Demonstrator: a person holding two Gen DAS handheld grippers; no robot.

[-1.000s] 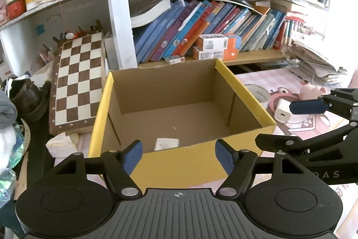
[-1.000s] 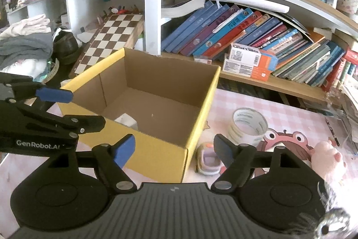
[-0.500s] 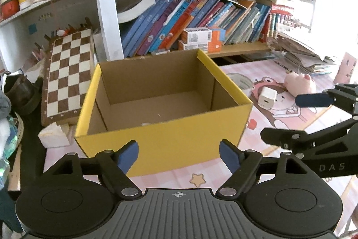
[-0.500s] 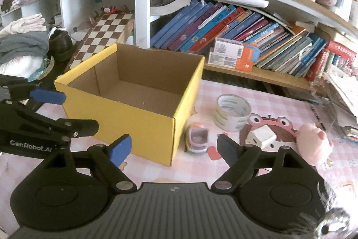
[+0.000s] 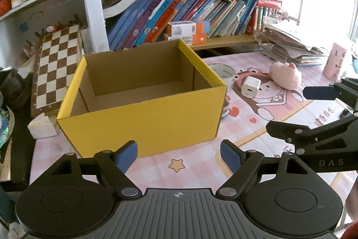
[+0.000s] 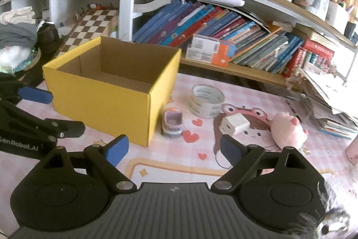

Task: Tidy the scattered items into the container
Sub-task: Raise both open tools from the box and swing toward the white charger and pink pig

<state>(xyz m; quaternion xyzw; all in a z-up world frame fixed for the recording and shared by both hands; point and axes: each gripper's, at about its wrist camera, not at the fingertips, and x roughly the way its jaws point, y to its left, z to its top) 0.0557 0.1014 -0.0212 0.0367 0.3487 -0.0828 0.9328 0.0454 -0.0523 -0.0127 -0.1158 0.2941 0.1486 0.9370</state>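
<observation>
- Grippers: left hand-held gripper (image 5: 179,155) and right hand-held gripper (image 6: 173,149) both stand wide with nothing between the pads; the right one's jaws have just been opening further. Both hover over the pink tabletop (image 6: 201,162), short of any item.
- Yellow cardboard box (image 5: 143,118): the container, upright and open-topped, just ahead of the left gripper. The visible part of its floor looks bare; the near corner is hidden by the front wall.
- Scattered items, right of the box: small toy car (image 6: 171,124) just beside its wall, then white charger (image 6: 233,124), tape roll (image 6: 207,101) and pink plush pig (image 6: 288,129).
- Risk: the car's closeness to the wall could make a closing jaw catch the cardboard and shift the box; the soft pig may squash and slip.
</observation>
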